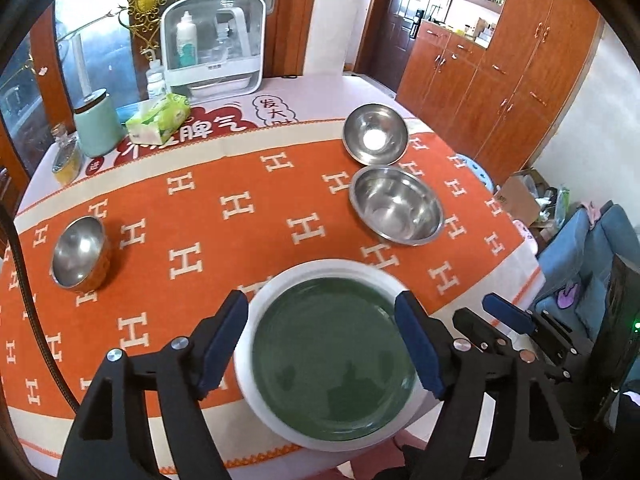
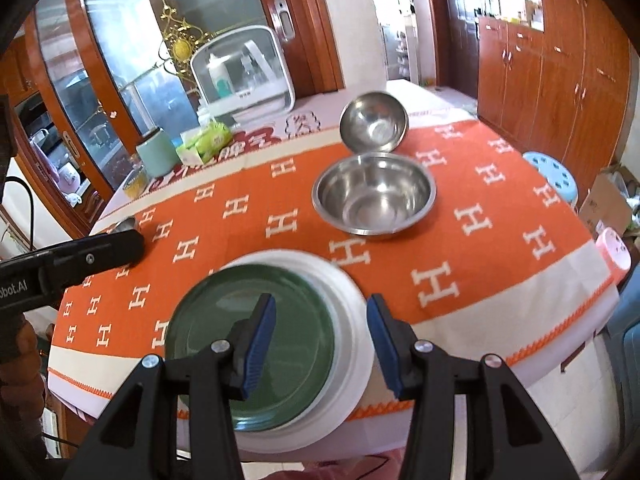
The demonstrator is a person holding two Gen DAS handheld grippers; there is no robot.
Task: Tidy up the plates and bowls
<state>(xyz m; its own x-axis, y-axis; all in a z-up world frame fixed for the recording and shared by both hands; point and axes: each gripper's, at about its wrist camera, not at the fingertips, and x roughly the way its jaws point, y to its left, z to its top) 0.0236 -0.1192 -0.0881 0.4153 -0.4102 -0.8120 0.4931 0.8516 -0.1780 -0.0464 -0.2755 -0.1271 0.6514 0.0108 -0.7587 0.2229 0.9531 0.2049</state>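
Left of the left gripper [image 1: 322,338], whose fingers stand open with nothing pinched, sits a small steel bowl [image 1: 78,254]. Between and below those fingers lies the green plate [image 1: 332,372] stacked on a white plate [image 1: 256,300]. The right gripper [image 2: 320,344] also hangs open, empty. Ahead lie two steel bowls [image 1: 396,210]; nesting them should go best gripping one rim squarely.

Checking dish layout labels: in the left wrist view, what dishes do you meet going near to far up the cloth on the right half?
Green plate sitting in the white plate → steel bowl → farther steel bowl, tilted.
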